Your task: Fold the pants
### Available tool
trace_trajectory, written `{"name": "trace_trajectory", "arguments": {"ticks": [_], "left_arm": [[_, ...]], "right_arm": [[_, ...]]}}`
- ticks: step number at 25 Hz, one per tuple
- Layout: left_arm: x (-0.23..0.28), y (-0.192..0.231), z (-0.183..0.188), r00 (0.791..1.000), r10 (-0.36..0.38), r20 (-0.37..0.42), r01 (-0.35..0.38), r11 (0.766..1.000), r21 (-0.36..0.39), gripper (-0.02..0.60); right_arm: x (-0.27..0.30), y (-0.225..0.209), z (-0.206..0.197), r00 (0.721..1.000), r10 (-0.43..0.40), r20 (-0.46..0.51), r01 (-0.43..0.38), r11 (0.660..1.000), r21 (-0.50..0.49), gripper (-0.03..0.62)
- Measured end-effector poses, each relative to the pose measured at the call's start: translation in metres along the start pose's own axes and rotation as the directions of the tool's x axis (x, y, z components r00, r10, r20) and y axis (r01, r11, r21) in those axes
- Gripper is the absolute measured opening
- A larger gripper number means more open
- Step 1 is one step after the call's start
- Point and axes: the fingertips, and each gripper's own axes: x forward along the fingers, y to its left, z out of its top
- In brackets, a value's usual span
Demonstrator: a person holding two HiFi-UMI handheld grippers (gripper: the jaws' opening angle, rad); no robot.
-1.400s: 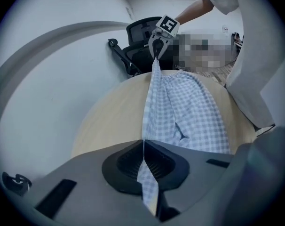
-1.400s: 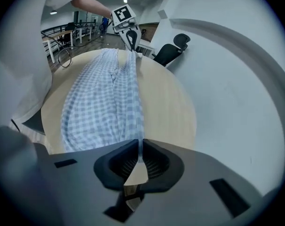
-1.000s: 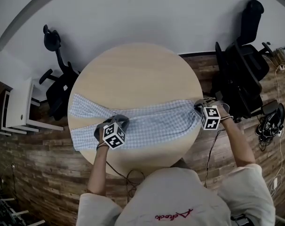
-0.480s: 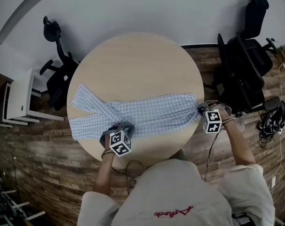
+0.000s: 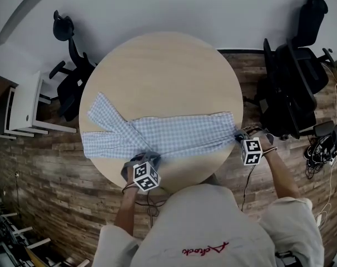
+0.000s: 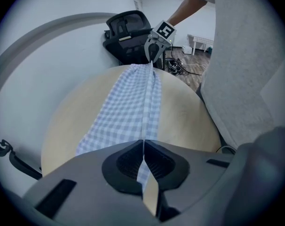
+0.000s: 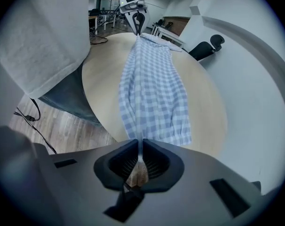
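Head view: checked pants (image 5: 177, 135) stretched along the near side of the round table (image 5: 163, 65).
The left gripper (image 5: 149, 159) and right gripper (image 5: 238, 137) stay clamped on the fabric's near edge. They have dragged it toward the person, pulling it flat for folding.

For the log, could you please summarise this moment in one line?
left tongs: gripping pants | right tongs: gripping pants | pants: spread across table

Blk chair (image 5: 293, 88) rt, white side table (image 5: 24, 109) lt.
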Motion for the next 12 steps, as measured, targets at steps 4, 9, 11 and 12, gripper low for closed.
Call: {"name": "trace_trajectory", "arguments": {"ticks": [4, 9, 11, 12], "left_arm": [[0.02, -0.017, -0.01, 0.998, -0.045, -0.036, 0.044, 0.999, -0.03, 0.038], [0.04, -0.026, -0.019, 0.994, -0.068, -0.079, 0.064, 0.996, -0.058, 0.038], [0.045, -0.027, -0.02, 0.994, -0.073, -0.087, 0.066, 0.995, -0.079, 0.038], [0.047, -0.028, -0.02, 0.993, -0.08, -0.092, 0.071, 0.993, -0.089, 0.038]], "right_arm": [[0.011, 0.006, -0.002, 1.0, 0.025, 0.007, -0.025, 0.999, -0.027, 0.051], [0.022, 0.013, -0.002, 0.999, 0.05, 0.016, -0.048, 0.997, -0.068, 0.052], [0.024, 0.014, -0.003, 0.998, 0.057, 0.026, -0.055, 0.997, -0.062, 0.052], [0.024, 0.014, -0.003, 0.998, 0.06, 0.032, -0.058, 0.997, -0.059, 0.052]]}}
